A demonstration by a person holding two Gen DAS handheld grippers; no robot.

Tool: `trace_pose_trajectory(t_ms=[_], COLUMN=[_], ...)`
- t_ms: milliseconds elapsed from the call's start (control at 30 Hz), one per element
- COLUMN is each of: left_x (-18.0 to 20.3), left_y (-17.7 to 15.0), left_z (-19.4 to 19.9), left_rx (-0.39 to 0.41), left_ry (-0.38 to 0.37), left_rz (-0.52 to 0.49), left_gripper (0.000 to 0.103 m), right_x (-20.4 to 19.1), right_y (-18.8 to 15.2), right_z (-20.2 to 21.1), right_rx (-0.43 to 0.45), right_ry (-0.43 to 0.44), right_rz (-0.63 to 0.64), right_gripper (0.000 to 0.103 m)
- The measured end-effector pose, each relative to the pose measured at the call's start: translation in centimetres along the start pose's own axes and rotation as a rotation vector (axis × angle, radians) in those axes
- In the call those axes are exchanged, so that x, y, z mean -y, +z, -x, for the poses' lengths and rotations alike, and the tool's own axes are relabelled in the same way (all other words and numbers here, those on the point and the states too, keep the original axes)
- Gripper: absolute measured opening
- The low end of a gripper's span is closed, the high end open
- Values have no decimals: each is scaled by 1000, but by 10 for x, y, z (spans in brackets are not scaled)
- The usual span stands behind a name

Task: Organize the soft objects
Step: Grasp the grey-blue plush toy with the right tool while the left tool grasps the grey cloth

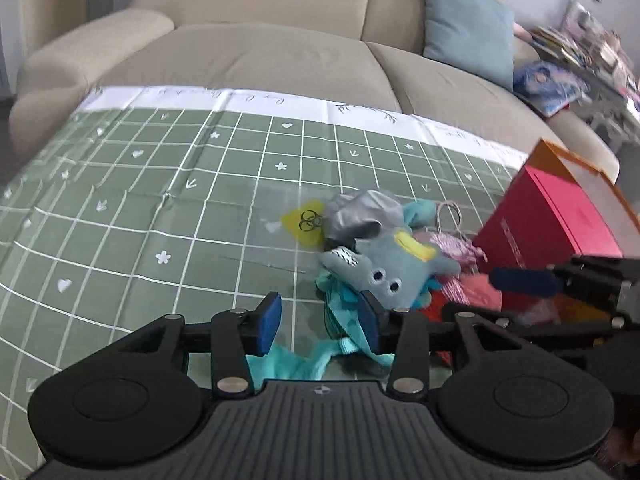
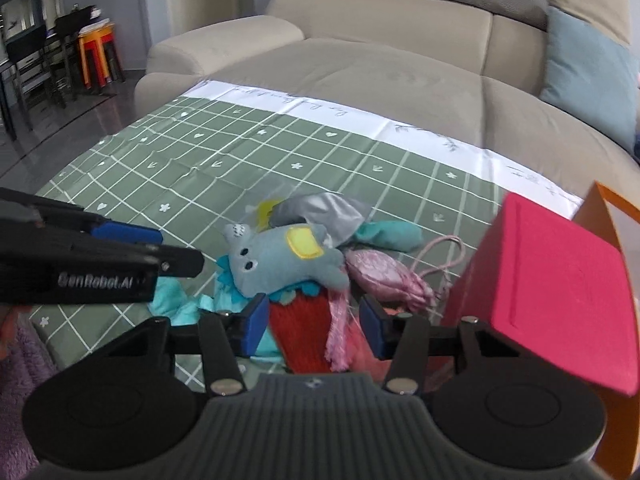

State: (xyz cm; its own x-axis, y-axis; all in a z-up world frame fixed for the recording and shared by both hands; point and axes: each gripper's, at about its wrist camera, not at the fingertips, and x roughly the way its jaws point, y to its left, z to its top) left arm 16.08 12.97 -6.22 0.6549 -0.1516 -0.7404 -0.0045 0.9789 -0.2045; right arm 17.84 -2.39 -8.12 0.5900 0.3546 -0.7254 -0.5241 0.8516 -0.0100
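A pile of soft things lies on the green checked cloth (image 1: 160,200): a grey-blue plush toy (image 1: 392,268) with a yellow patch, a silver pouch (image 1: 360,212), a teal cloth (image 1: 304,360), a pink pouch (image 2: 380,272) and a red knit piece (image 2: 300,332). My left gripper (image 1: 320,320) is open, low over the teal cloth just left of the plush toy. My right gripper (image 2: 312,324) is open over the red knit piece and a pink fringe. The left gripper also shows in the right wrist view (image 2: 152,248).
A red box (image 2: 560,292) with an orange bag (image 1: 580,168) behind it stands right of the pile. A clear bag with a yellow tag (image 1: 304,220) lies left of it. A beige sofa (image 1: 280,52) with a teal cushion (image 1: 468,28) is behind.
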Motion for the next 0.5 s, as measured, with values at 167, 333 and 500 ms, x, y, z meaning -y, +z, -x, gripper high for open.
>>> trace_pose_trajectory(t_ms=[167, 333, 500], left_x=[-11, -18, -24], left_y=[5, -1, -2], left_z=[-13, -18, -19], left_rx=[-15, -28, -23], left_ry=[43, 59, 65], left_rz=[8, 19, 49], left_gripper=[38, 38, 38], right_x=[-11, -21, -15], right_y=[11, 19, 22], right_z=[-13, -34, -53], right_rx=[13, 10, -14], right_ry=[37, 29, 59], right_rz=[51, 142, 125], right_gripper=[75, 83, 79])
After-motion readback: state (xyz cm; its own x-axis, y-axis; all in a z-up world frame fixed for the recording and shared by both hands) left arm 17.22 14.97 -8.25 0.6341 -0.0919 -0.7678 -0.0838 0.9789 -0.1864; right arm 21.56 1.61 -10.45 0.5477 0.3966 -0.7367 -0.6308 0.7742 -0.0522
